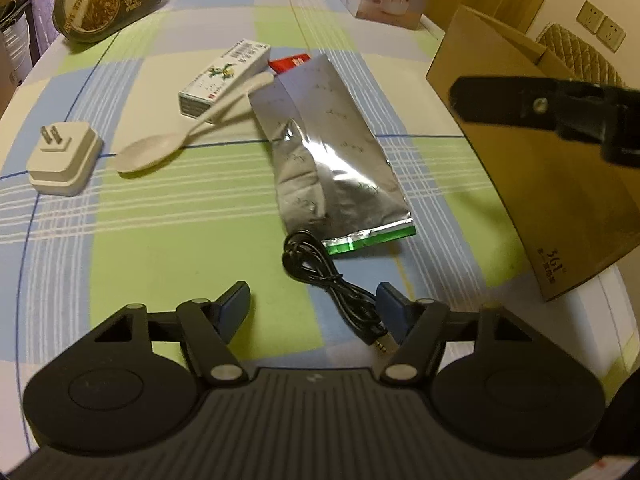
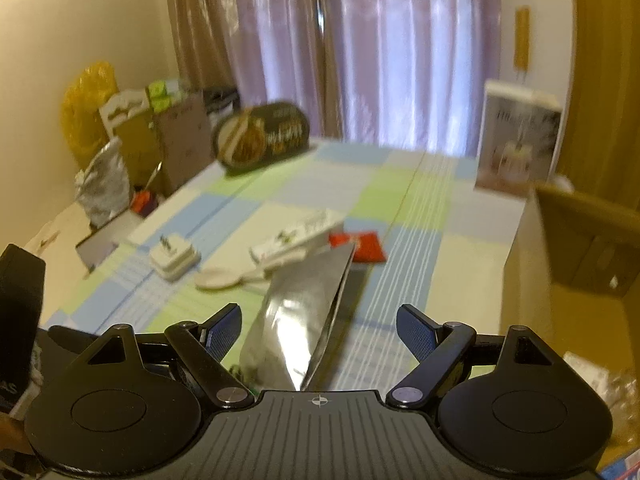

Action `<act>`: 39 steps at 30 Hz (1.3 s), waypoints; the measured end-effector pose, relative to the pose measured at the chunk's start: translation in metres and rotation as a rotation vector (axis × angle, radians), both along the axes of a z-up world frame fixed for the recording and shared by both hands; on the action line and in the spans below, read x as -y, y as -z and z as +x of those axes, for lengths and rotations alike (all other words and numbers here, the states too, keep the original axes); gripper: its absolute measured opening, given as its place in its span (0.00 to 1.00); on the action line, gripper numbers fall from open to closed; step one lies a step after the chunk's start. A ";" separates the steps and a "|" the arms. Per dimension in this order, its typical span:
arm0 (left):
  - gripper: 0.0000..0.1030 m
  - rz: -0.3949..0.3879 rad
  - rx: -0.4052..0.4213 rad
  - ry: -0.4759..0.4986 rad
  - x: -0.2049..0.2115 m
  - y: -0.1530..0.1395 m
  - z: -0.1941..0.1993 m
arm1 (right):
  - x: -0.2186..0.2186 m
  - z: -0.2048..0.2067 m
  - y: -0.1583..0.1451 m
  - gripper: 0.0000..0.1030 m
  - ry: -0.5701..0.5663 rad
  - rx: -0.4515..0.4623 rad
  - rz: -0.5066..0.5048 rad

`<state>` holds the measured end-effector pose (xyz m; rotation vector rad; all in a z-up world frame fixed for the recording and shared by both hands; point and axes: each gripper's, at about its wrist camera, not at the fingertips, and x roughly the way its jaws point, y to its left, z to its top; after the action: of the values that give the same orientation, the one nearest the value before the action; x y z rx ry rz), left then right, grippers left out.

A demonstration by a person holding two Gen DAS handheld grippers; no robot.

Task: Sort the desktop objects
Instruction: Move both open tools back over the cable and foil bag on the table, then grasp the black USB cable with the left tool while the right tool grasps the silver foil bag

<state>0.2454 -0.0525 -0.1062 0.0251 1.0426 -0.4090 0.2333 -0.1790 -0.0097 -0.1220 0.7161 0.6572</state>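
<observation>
Foil pouch (image 1: 332, 152) flat mid-table, black cable (image 1: 324, 276) coiled at its near end; spoon (image 1: 168, 144), medicine box (image 1: 224, 76), plug adapter (image 1: 64, 160) just left. Cardboard box (image 1: 540, 184) stands right. Left gripper (image 1: 314, 304) spread wide, empty, over the cable. Right gripper (image 2: 320, 328) also spread, empty. Judging by this, sorting has barely begun.

Foil pouch (image 1: 324, 148) crinkled, mirror-glossy, spoon (image 1: 176, 140) matt cream plastic, plug adapter (image 1: 64, 158) smooth white plastic, cardboard box (image 1: 540, 184) matt brown, cable (image 1: 328, 280) black rubbery.
</observation>
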 end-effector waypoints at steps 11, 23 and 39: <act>0.26 0.050 0.004 0.071 0.020 0.008 0.002 | 0.008 0.014 0.010 0.79 -0.010 -0.107 -0.043; 0.12 0.139 0.029 0.046 -0.025 -0.005 0.006 | -0.006 0.012 0.013 0.78 -0.064 -0.132 -0.052; 0.12 0.112 0.008 -0.006 -0.058 0.001 0.036 | -0.072 0.066 0.053 0.79 -0.053 -0.230 -0.086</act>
<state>0.2814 0.0059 -0.1069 0.1241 1.0563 -0.3446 0.2997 -0.1073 -0.0630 -0.1464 0.9660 0.6983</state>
